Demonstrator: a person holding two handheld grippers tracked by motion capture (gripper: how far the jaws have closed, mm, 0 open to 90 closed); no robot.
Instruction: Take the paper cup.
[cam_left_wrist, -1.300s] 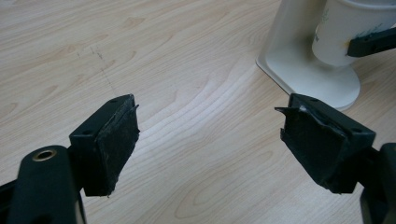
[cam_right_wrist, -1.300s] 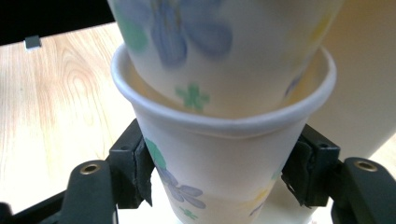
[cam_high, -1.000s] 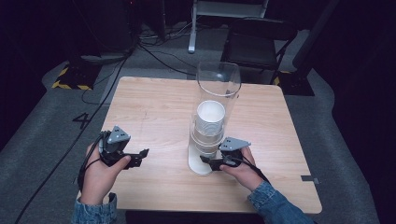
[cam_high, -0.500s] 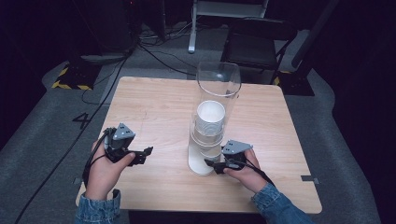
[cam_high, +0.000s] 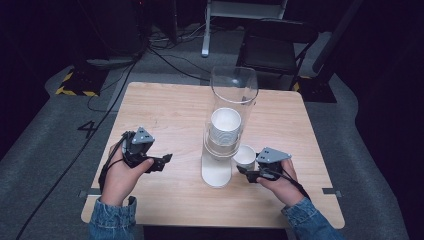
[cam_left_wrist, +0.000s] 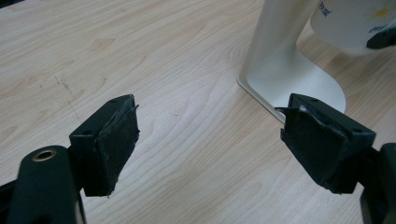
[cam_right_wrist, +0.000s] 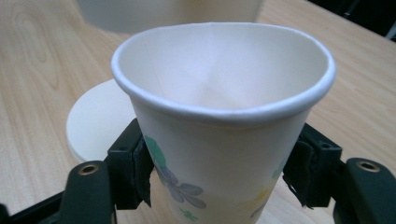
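Observation:
A clear tube dispenser (cam_high: 227, 125) on a white base (cam_high: 216, 174) stands mid-table with a stack of paper cups (cam_high: 225, 125) inside. My right gripper (cam_high: 243, 171) is shut on a white paper cup (cam_high: 244, 156) with a flower print, just right of the dispenser. In the right gripper view that paper cup (cam_right_wrist: 224, 121) sits squeezed between both pads, rim slightly out of round, with the white base (cam_right_wrist: 93, 126) behind it. My left gripper (cam_high: 167, 159) is open to the left of the base, jaws wide apart over bare wood. The left gripper view shows the white base (cam_left_wrist: 299, 79) and the held cup (cam_left_wrist: 350, 21).
The wooden table (cam_high: 165, 115) has bare room on its left half and far right. A dark chair (cam_high: 275, 45) and cables lie on the floor beyond the far edge. A person's hands in denim sleeves hold both grippers near the front edge.
The right gripper has pulled one cup out from the bottom of the dispenser and moved it right, clear of the tube. The left gripper has shifted slightly toward the base.

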